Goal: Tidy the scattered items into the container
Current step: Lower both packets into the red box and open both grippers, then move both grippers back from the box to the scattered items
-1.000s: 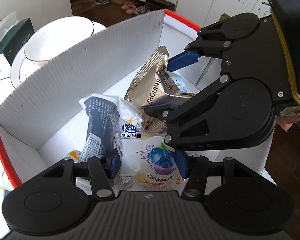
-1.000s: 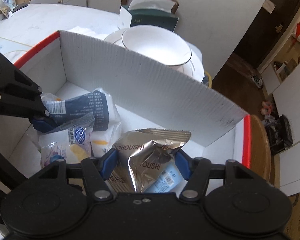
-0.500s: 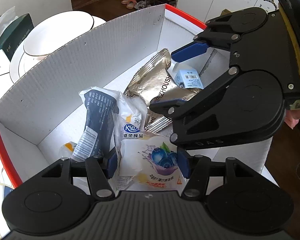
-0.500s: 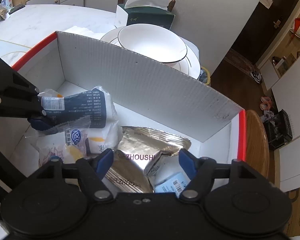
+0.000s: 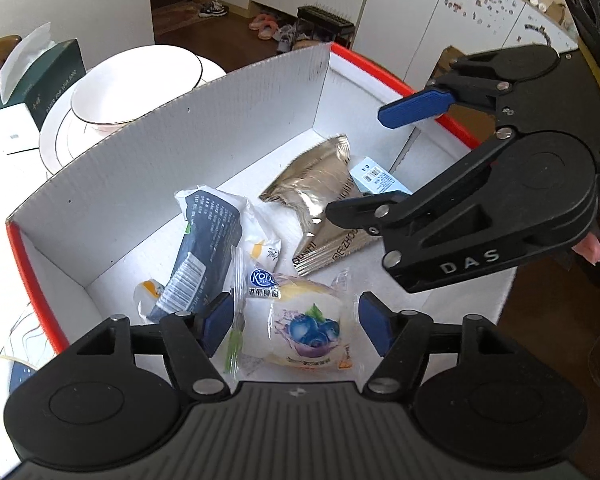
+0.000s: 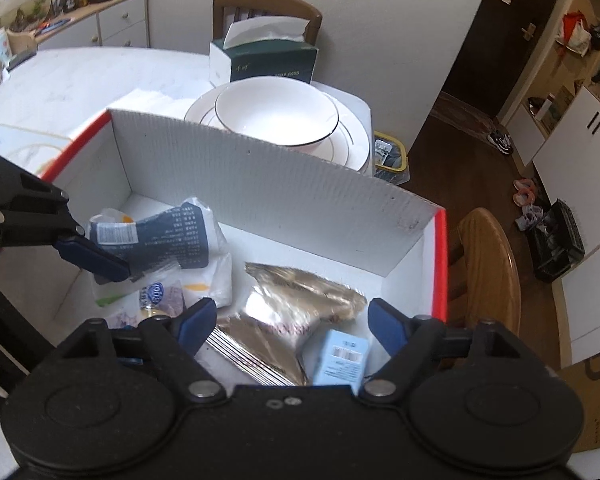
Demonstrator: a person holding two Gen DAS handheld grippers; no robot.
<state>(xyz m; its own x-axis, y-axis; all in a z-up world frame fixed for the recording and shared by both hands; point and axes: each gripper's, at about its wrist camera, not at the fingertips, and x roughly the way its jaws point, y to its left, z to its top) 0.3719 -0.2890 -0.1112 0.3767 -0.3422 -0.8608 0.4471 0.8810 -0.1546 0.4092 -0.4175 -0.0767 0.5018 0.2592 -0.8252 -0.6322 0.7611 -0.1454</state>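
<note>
A white corrugated box with red rims (image 5: pixel 204 128) (image 6: pixel 284 184) holds several items. A silver foil bag (image 5: pixel 320 200) (image 6: pixel 296 312) lies on its floor beside a pale blue carton (image 5: pixel 376 178) (image 6: pixel 340 356). A navy-and-white packet (image 5: pixel 208 236) (image 6: pixel 168 236) and a blueberry bread packet (image 5: pixel 300 320) (image 6: pixel 156 296) lie there too. My left gripper (image 5: pixel 296 320) is open above the blueberry packet, apart from it. My right gripper (image 6: pixel 292 320) is open and empty above the foil bag; it also shows in the left wrist view (image 5: pixel 500 200).
A white bowl on a plate (image 6: pixel 276 116) (image 5: pixel 132 92) stands just behind the box. A green tissue box (image 6: pixel 264 60) (image 5: pixel 40 76) is behind that. A wooden chair (image 6: pixel 484 256) stands at the box's right end. The white table (image 6: pixel 80 76) stretches left.
My right gripper opened, let go of the foil bag and rose. My left gripper opened, let the blueberry packet drop onto the box floor, and pulled up.
</note>
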